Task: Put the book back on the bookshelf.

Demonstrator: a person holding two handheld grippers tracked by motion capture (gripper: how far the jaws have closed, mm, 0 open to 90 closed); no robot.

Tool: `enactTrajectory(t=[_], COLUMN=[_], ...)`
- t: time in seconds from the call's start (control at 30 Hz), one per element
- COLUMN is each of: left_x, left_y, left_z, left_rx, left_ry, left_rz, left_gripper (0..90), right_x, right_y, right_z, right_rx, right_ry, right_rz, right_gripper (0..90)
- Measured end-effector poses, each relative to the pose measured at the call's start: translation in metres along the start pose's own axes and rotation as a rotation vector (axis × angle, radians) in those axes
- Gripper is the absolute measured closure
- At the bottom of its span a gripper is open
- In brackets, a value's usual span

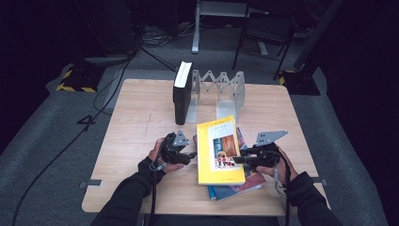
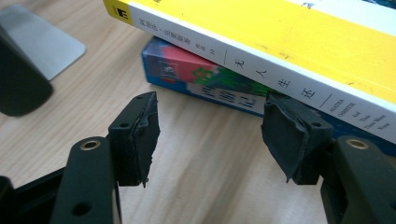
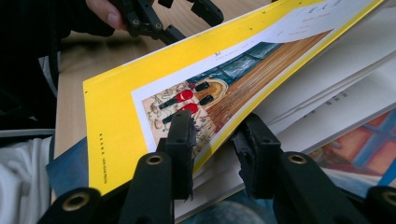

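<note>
Right tool grips the yellow book's cover near the surface's front edge; left tool gapes empty.

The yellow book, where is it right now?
In the high view the yellow book lies on top of a blue book at the table's near middle, between the left gripper and the right gripper.

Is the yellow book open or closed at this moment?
Partly open. In the right claw view, the yellow book has its front cover raised off the white pages, one jaw above it, one beneath.
</note>
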State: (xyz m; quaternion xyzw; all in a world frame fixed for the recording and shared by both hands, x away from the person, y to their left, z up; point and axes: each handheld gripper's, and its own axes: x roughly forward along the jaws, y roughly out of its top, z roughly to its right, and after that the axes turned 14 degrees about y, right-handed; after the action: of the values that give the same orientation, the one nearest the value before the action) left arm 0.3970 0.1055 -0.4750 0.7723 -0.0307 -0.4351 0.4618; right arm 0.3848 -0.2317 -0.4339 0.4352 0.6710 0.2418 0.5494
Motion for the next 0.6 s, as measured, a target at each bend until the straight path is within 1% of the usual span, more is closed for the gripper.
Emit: enactTrajectory(t=[0.1, 0.17, 0.2, 0.23, 0.27, 0.3, 0.37, 0.47, 0.6], left_x=[-0.004, -0.007, -0.007, -0.007, -0.007, -0.006, -0.005, -0.005, -0.004], left_y=[0.000, 0.000, 0.000, 0.001, 0.001, 0.000, 0.000, 0.000, 0.000], left_z=[0.005, 0.013, 0.014, 0.014, 0.014, 0.013, 0.012, 0.012, 0.012], left_rx=[0.023, 0.052, 0.058, 0.064, 0.064, 0.058, 0.052, 0.052, 0.048], left_ry=[-0.040, -0.029, -0.021, -0.018, -0.018, -0.025, -0.032, -0.031, -0.037], left_rz=[0.002, 0.003, 0.007, 0.005, 0.005, 0.002, 0.001, 0.004, 0.002], left_gripper=[37.0, 37.0, 37.6, 37.6, 37.5, 37.5, 36.7, 36.9, 36.9], right_x=[-0.004, -0.007, -0.008, -0.008, -0.008, -0.007, -0.003, 0.007, 0.015], right_y=[-0.005, -0.007, -0.007, -0.007, -0.007, -0.007, -0.005, -0.003, 0.001], right_z=[-0.010, -0.017, -0.020, -0.021, -0.021, -0.021, -0.019, -0.010, 0.002], right_rx=[-0.001, -0.005, -0.004, -0.004, -0.004, -0.007, 0.000, 0.024, 0.075], right_ry=[0.017, 0.018, 0.005, -0.004, -0.004, -0.012, -0.032, -0.064, -0.076], right_rz=[-0.009, -0.021, -0.027, -0.029, -0.029, -0.034, -0.038, -0.048, -0.004], right_gripper=[67.5, 66.7, 63.5, 62.7, 62.7, 59.7, 48.0, 40.4, 38.9])
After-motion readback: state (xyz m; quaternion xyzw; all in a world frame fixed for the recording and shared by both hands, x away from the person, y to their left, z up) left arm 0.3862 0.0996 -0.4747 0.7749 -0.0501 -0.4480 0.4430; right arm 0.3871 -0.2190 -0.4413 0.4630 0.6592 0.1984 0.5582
